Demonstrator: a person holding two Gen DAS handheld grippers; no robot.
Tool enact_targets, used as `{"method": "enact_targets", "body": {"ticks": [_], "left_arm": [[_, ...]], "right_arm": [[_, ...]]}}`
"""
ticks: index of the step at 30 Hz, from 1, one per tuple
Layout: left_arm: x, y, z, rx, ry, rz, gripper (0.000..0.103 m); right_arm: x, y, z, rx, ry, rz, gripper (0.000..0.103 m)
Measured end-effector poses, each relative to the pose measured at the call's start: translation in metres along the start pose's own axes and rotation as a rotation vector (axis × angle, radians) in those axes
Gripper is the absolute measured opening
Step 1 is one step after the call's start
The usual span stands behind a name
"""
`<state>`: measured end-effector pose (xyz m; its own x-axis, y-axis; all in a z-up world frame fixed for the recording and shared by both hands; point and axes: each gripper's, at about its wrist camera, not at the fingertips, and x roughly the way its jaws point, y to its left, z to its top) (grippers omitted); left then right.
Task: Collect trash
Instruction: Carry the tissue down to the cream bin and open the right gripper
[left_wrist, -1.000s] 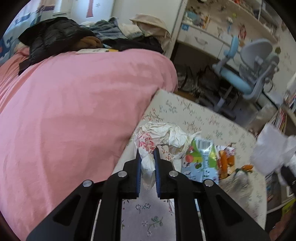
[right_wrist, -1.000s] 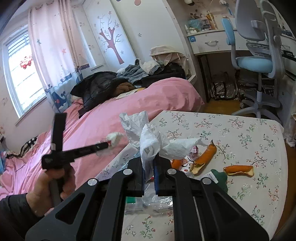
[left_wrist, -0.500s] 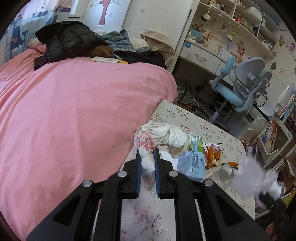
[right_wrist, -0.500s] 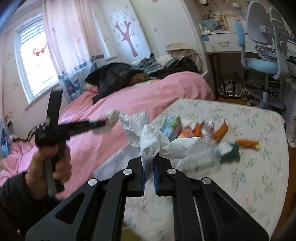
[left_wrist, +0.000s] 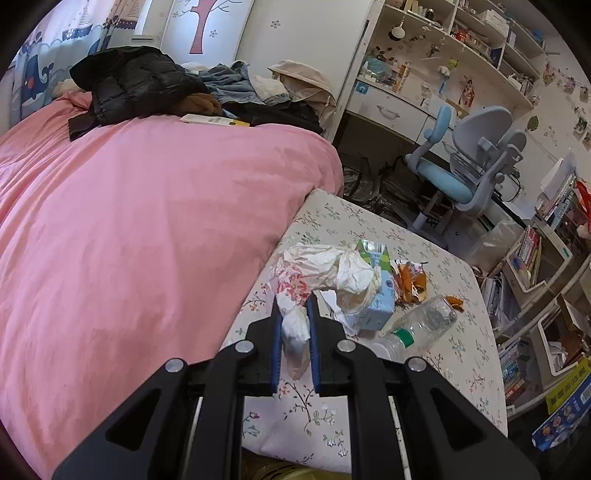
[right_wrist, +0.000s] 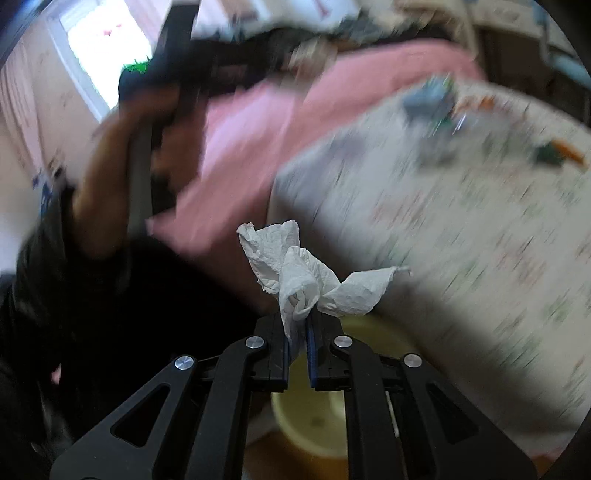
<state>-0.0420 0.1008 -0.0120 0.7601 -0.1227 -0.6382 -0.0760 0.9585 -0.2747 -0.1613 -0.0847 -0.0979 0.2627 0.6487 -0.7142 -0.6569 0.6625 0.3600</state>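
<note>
Carton (left_wrist: 376, 295), bottle (left_wrist: 424, 325) on table (left_wrist: 461, 369); bed (left_wrist: 147, 221) left of table.

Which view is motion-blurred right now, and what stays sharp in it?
Right wrist view: heavy motion blur over the pink bedspread and floral tablecloth; only the right gripper and its crumpled white tissue stay sharp. Left wrist view: sharp throughout, fisheye bending at the edges, even daylight.

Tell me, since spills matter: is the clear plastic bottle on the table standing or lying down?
Lying down. The clear bottle rests on its side on the floral table.
</note>
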Motion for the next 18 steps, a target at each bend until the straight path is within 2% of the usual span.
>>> {"method": "enact_targets", "body": {"ticks": [5, 9, 11, 12, 13, 15, 18], "left_arm": [[-0.002, 0.000, -0.004, 0.002, 0.007, -0.009, 0.013], [-0.005, 0.000, -0.009, 0.006, 0.010, -0.015, 0.013], [-0.006, 0.000, -0.012, 0.008, 0.014, -0.019, 0.013], [-0.007, 0.000, -0.013, 0.010, 0.014, -0.020, 0.013], [-0.007, 0.000, -0.014, 0.011, 0.016, -0.021, 0.013], [-0.008, 0.000, -0.015, 0.016, 0.020, -0.024, 0.013], [-0.008, -0.001, -0.017, 0.020, 0.024, -0.026, 0.013]], "right_arm": [[0.050, 0.017, -0.036, -0.034, 0.256, 0.009, 0.007], [0.080, 0.029, -0.055, -0.107, 0.396, -0.041, 0.008], [0.095, 0.030, -0.065, -0.115, 0.474, -0.054, 0.021], [0.102, 0.032, -0.069, -0.121, 0.500, -0.075, 0.040], [0.107, 0.030, -0.071, -0.132, 0.521, -0.110, 0.054], [0.108, 0.028, -0.076, -0.138, 0.528, -0.121, 0.054], [0.100, 0.027, -0.072, -0.117, 0.488, -0.121, 0.055]]}}
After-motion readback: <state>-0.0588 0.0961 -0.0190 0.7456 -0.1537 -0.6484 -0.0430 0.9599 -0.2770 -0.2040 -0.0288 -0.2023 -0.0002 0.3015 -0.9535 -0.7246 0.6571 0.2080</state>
